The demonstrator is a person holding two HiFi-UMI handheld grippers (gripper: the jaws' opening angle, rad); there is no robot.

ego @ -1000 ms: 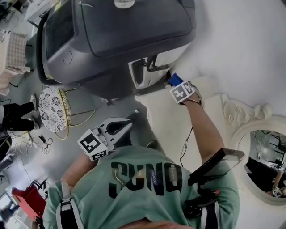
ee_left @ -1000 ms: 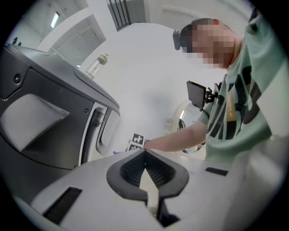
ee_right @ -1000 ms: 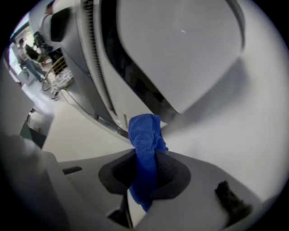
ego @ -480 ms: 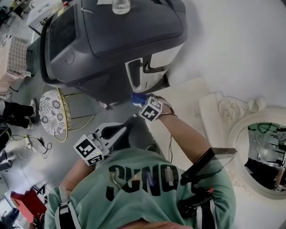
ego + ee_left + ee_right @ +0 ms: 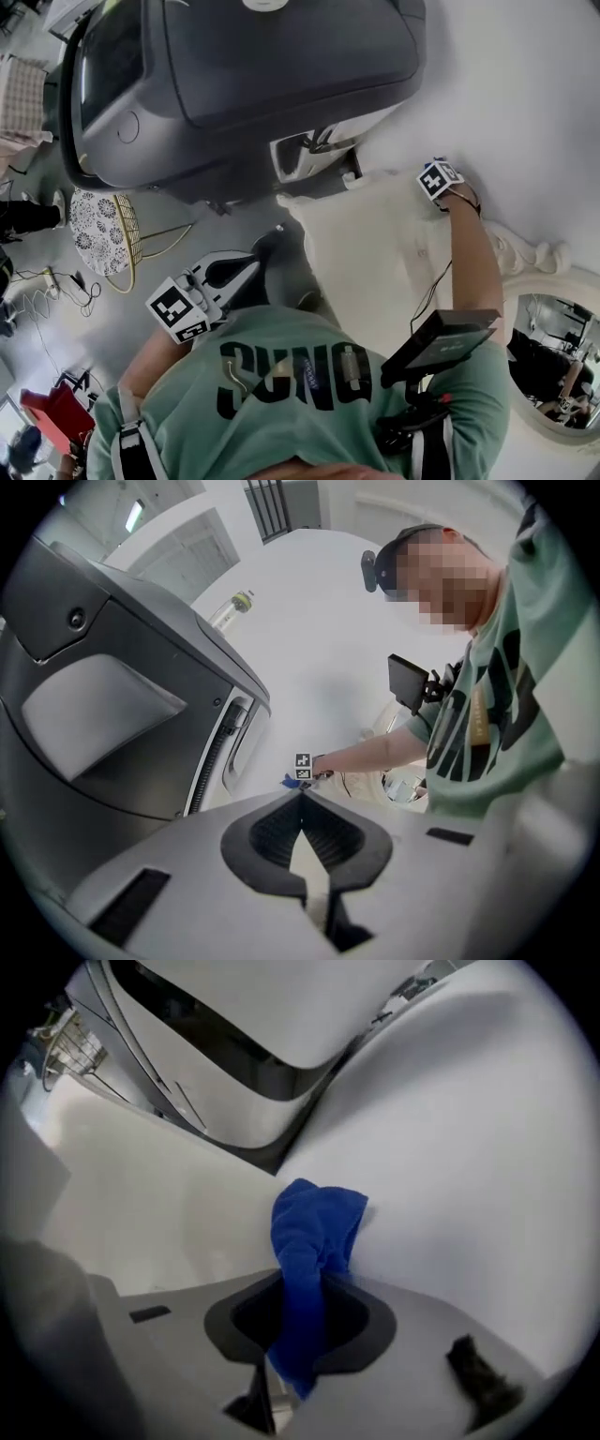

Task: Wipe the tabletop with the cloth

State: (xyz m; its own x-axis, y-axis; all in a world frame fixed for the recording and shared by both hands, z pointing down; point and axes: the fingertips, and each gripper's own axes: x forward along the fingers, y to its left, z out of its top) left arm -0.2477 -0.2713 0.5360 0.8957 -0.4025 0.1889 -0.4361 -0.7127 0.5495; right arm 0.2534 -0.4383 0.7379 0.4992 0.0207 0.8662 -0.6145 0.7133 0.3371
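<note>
At the far corner of the counter (image 5: 361, 239), where its cream top meets the white wall (image 5: 511, 89), my right tongs (image 5: 302, 1309) are closed on the blue cloth (image 5: 316, 1227). The jaws pinch the cloth near its middle, so a bunched end sticks out in front and can rub the surface, while a short tail hangs behind the jaws. The bunched end seems to touch the surface, but I cannot tell if it lies on the counter or against the wall. My right arm is stretched out long, because this corner is far from my body.

My left tongs (image 5: 301, 803) are empty, with the jaws together. I hold them low beside my chest, away from the counter and over the floor, I think so that they do not disturb the wiping.

The big grey machine (image 5: 253, 84) stands just beside the counter, with its lower edge near the cloth. I judge the wiping is under way at this edge, and most of the cream top is free for the next strokes.
</note>
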